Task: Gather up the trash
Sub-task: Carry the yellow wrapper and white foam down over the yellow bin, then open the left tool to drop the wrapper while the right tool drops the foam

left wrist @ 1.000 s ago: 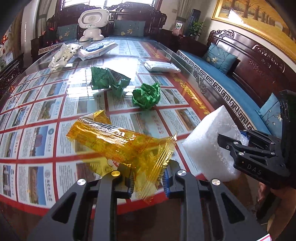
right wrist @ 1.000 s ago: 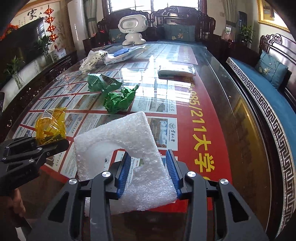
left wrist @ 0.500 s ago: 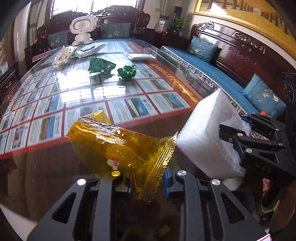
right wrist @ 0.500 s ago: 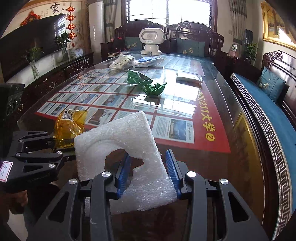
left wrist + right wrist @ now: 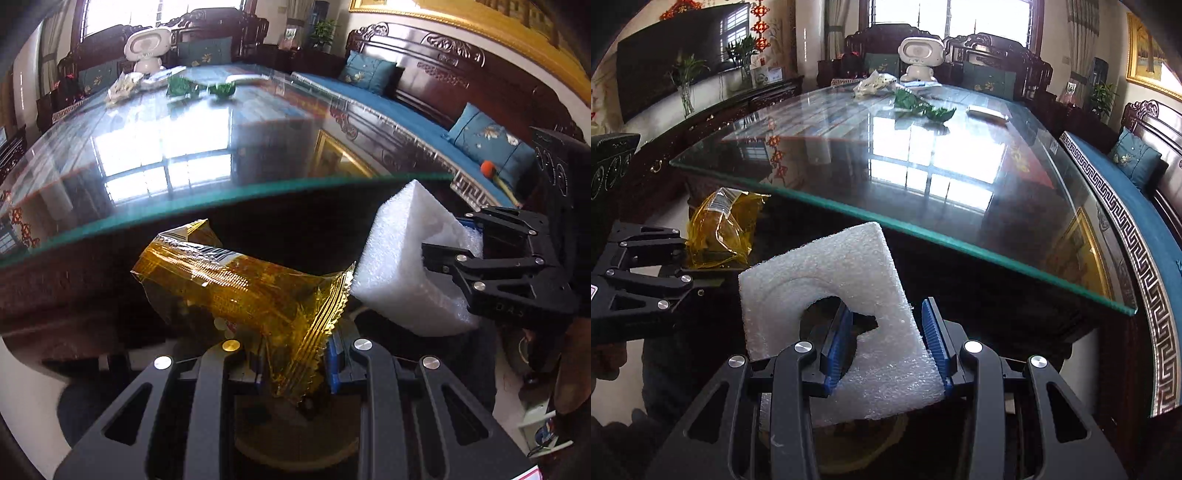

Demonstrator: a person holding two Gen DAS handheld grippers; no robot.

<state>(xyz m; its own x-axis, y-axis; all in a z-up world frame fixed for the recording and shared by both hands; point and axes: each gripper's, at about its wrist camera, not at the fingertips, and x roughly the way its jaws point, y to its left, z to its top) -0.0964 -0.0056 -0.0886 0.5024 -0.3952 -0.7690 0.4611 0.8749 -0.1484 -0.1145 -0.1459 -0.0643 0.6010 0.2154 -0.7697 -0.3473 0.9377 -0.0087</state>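
Both wrist cameras are looking forward along their own jaws from just below and off the near edge of the tabletop (image 5: 184, 147), facing its far end. Each is catching the other gripper close beside it; both are sharing the tabletop (image 5: 923, 155).

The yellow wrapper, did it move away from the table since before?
Yes. The yellow wrapper, shut in the left gripper, was over the glass table earlier; now it hangs off and below the table's near edge, pulled back toward the person.
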